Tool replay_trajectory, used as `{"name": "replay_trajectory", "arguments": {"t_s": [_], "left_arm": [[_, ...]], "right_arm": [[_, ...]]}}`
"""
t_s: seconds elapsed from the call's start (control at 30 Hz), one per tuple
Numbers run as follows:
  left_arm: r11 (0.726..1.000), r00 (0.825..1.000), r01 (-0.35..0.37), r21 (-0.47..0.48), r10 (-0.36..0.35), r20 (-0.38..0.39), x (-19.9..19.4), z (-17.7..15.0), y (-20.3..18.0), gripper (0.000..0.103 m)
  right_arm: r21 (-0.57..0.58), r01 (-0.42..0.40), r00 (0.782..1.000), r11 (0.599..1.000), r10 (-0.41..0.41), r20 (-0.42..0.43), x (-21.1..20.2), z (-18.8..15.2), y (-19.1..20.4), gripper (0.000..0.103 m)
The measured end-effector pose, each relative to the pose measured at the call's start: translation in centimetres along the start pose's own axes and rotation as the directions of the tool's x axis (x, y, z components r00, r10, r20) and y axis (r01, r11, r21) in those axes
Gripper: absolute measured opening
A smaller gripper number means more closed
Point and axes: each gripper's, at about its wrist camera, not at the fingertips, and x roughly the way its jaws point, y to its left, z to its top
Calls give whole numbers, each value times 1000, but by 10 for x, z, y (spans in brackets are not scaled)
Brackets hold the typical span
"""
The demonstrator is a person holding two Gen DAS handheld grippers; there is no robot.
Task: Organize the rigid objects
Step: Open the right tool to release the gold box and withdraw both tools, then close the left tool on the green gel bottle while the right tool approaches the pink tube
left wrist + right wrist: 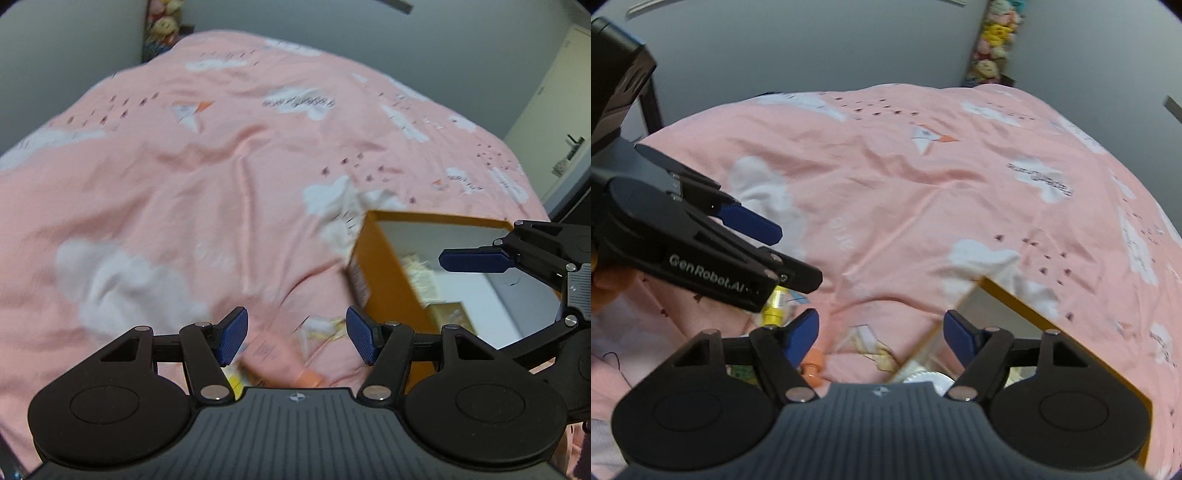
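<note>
While both sets of jaws stand spread and empty, the left gripper [295,338] hangs over a pink tube with an orange cap [284,363] lying on the pink cloud-print bed cover [221,166], beside the open orange cardboard box [384,273]. The right gripper [881,332] crowds close, so they could collide; the soft cover may let the tube roll.

Both wrist views, angled down, sharing bed [221,155]

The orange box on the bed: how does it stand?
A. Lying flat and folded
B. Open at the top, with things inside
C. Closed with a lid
B: the orange box shows an open top, and pale items lie inside it on the pink bedcover.
</note>
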Motion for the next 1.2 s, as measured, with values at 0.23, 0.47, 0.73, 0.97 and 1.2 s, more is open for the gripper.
{"name": "replay_trajectory", "arguments": {"t_s": [0.23,0.47,0.73,0.97,1.2], "left_arm": [[1000,993,-30,1,30,-111,17,-30,23,71],[997,979,-76,5,76,-187,31,-57,34,61],[997,983,7,76,7,-186,39,-70,19,58],[990,981,66,124,-43,-187,47,-76,3,55],[992,978,59,109,-35,-207,65,-76,9,55]], "right_arm": [[-81,-87,994,993,81,-71,29,3,31,58],[-86,-136,984,987,124,-131,61,-14,68,54],[-99,-60,982,993,41,-185,75,-37,74,38],[-233,-27,987,972,-12,-163,70,-53,89,37],[-299,21,987,954,-68,-148,71,-58,94,36]]}}
